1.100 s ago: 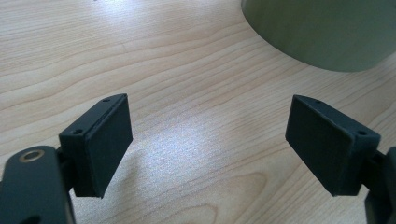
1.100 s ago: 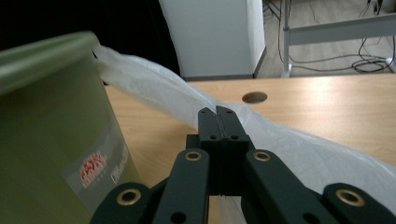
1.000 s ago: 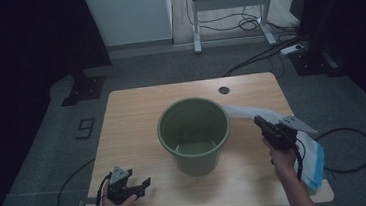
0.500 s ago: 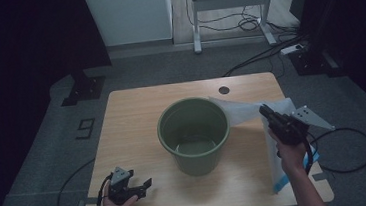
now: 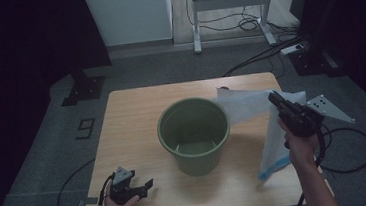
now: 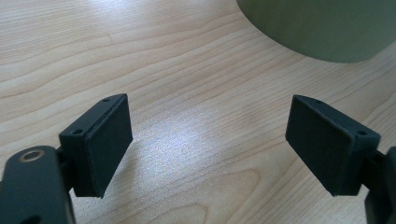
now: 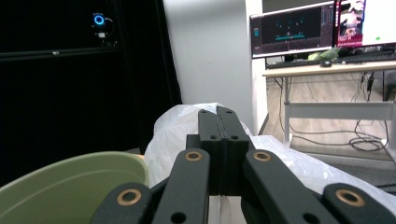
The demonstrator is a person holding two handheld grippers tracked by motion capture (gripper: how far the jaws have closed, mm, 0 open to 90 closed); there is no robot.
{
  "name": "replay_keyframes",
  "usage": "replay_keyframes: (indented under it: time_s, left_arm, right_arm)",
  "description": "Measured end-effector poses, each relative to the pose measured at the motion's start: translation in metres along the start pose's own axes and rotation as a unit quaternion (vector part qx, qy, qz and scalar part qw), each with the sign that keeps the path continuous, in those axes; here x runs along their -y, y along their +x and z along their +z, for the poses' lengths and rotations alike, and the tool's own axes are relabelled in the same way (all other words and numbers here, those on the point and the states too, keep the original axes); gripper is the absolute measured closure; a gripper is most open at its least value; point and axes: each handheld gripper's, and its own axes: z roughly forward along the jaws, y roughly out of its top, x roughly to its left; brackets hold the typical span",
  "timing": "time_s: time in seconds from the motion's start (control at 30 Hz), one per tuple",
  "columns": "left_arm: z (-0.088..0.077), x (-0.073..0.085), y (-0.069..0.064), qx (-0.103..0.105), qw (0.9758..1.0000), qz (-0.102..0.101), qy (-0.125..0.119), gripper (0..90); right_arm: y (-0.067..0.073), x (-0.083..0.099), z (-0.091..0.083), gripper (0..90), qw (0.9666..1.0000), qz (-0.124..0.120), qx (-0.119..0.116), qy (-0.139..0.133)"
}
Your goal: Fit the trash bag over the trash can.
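Translucent white plastic bag (image 5: 251,108) pinched in right hand-held gripper (image 5: 277,100), raised beside round green plastic bucket (image 5: 194,134) on wooden desk (image 5: 133,127); not yet lining bucket. Left hand-held gripper (image 5: 145,185) wide, empty.

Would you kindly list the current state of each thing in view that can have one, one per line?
Green bucket: upright on the table, open-topped, nothing seen inside.
Plastic bag: lifted off the table beside the bucket, hanging down, not yet in the bucket.
Right gripper: jaws shut on the plastic bag, raised right of the bucket.
Left gripper: jaws open with nothing between them, low over the table's near left corner.
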Motion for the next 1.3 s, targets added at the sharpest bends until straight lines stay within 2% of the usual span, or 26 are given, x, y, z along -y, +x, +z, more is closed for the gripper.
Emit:
replay_keyframes:
  time_s: [0.17, 0.47, 0.77, 1.1, 1.3]
  left_arm:
    - [0.000, 0.000, 0.000, 0.000, 1.0000, 0.000, 0.001, 14.6]
    - [0.001, 0.000, 0.000, 0.001, 1.0000, -0.001, 0.000, 14.6]
    - [0.001, 0.001, 0.000, 0.000, 1.0000, -0.001, 0.001, 14.6]
    - [0.002, 0.000, 0.000, 0.000, 1.0000, -0.001, 0.002, 14.6]
    - [0.001, 0.000, 0.001, 0.000, 1.0000, -0.002, 0.003, 14.6]
  right_arm:
    - [0.004, -0.012, -0.002, 88.9, 0.9999, -0.006, -0.002, -0.010]
    - [0.018, -0.044, -0.008, 88.9, 0.9988, -0.022, -0.013, -0.042]
    - [0.024, -0.059, -0.015, 88.9, 0.9977, -0.028, -0.024, -0.057]
    - [0.048, -0.093, -0.017, 88.9, 0.9941, -0.054, -0.045, -0.083]
    - [0.064, -0.101, -0.022, 88.9, 0.9912, -0.068, -0.064, -0.094]
